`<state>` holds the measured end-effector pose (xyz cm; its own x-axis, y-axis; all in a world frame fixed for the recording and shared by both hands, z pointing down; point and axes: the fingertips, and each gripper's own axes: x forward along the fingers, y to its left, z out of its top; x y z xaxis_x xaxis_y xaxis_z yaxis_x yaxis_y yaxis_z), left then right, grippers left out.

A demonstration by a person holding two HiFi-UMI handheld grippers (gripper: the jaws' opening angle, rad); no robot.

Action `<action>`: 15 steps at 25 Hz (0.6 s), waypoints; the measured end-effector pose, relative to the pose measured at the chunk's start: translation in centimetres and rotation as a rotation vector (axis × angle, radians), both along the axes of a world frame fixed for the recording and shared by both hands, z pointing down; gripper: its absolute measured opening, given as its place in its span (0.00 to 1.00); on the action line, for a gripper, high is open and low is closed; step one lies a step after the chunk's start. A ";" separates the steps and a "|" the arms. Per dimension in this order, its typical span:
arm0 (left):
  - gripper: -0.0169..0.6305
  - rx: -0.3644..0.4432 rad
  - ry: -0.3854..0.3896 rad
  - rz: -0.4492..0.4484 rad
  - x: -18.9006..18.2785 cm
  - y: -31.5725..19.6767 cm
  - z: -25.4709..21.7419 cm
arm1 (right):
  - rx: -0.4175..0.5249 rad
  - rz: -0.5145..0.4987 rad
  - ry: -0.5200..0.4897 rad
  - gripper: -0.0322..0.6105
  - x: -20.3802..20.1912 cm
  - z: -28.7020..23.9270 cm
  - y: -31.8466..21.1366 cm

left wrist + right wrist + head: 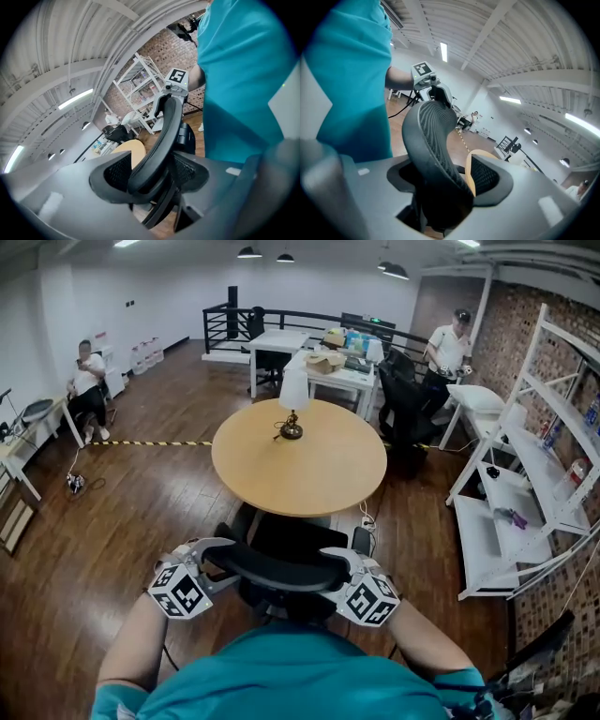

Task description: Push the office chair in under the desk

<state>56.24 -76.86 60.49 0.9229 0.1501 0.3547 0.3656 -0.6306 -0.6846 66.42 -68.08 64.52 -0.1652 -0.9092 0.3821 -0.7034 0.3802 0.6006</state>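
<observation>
A black office chair stands just in front of me, its seat (298,538) facing the round wooden table (300,465). The curved top rail of its back (277,570) runs between my two grippers. My left gripper (214,554) sits at the rail's left end and my right gripper (349,563) at its right end. In the left gripper view the rail (166,126) passes between the open jaws of the left gripper (150,176), pad mesh showing on both sides. In the right gripper view the mesh back (433,136) lies between the jaws of the right gripper (450,180), with a gap to the right pad.
A table lamp (292,395) stands on the round table's far side. White shelving (525,484) lines the brick wall at right. Desks (319,367) and black chairs (403,409) fill the back. One person sits at left (89,381); another stands at back right (448,348).
</observation>
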 end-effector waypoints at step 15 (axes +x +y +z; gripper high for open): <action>0.36 -0.254 0.156 -0.146 -4.0 8.1 0.1 | 0.166 -0.014 -0.143 0.42 -1.0 -2.7 8.5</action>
<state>52.28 -68.75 60.64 0.9815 0.0778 0.1752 0.1618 -0.8262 -0.5396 65.42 -59.57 61.83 -0.2201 -0.9549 0.1993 -0.7813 0.2950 0.5501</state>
